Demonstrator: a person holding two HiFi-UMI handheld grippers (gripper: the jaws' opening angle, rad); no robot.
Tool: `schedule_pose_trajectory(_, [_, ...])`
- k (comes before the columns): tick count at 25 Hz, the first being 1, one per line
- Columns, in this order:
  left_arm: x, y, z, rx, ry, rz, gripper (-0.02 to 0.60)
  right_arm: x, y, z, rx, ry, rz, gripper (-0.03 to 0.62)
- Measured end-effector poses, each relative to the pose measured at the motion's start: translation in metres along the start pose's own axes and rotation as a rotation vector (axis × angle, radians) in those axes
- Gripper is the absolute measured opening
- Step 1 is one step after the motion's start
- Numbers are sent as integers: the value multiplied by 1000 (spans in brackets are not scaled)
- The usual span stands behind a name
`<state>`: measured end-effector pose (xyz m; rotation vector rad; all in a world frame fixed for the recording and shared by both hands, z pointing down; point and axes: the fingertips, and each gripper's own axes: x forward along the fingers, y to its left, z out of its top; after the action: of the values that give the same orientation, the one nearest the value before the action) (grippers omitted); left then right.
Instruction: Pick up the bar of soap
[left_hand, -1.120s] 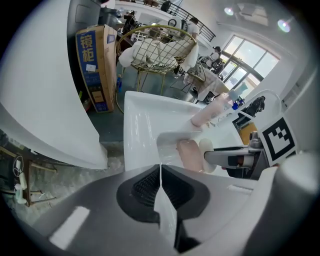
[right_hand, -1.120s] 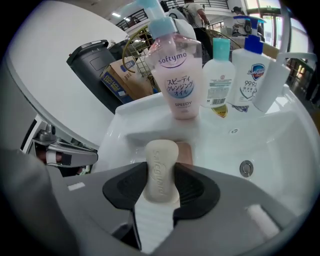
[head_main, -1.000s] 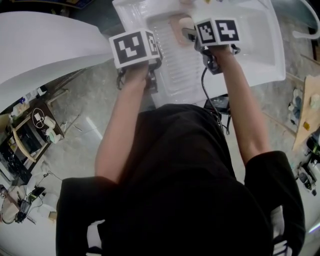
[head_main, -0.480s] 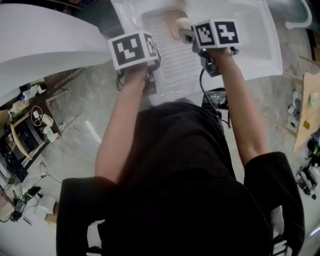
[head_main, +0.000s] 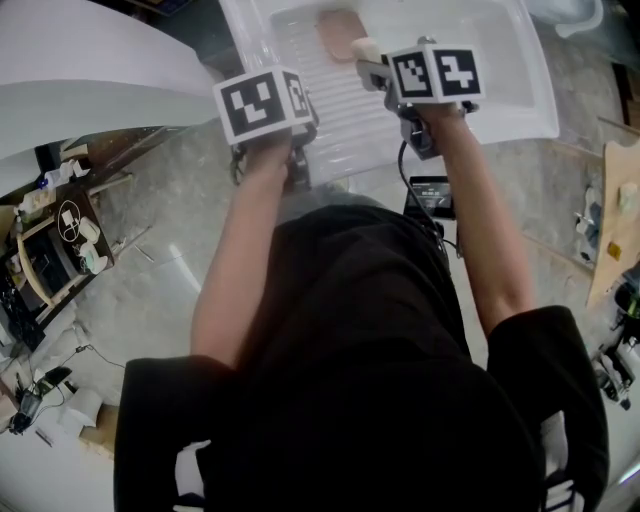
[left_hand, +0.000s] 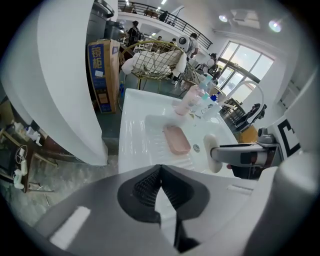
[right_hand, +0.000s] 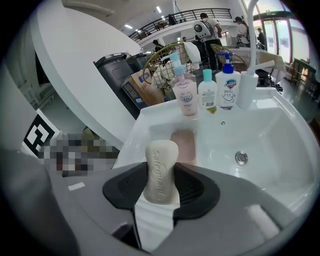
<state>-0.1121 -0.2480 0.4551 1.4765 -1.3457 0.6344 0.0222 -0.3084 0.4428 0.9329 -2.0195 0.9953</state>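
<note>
One bar of soap (right_hand: 162, 150) stands upright between the jaws of the right gripper (right_hand: 161, 171), whose two pads clench its sides. It hangs in the air over the near part of the one white sink (right_hand: 280, 135), clear of everything below. The left gripper (left_hand: 160, 169) has its jaws pressed together with nothing between them, and it hangs over the sink's near left rim, beside the right gripper.

Inside the sink lies one pink soap dish (right_hand: 185, 145), bare, on the ribbed left section just beyond the held bar. To its right the basin is open down to one drain (right_hand: 241, 157).

Three bottles (right_hand: 207, 95) line the back rim in a row, with one tap (right_hand: 246, 87) just right of them.

One curved white panel (head_main: 90, 90) crowds the sink's left edge; the right side of the basin is roomier.
</note>
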Motion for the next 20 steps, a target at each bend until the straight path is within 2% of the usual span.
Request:
schedule_pose_trajectory(14, [-28, -50, -76, 1, -50, 17, -2, -66, -7, -66, -26, -58, 44, 190])
schedule_pose_trajectory(20, [-40, -56, -96, -4, -68, 34, -2, -84, -5, -85, -35, -80, 71, 190])
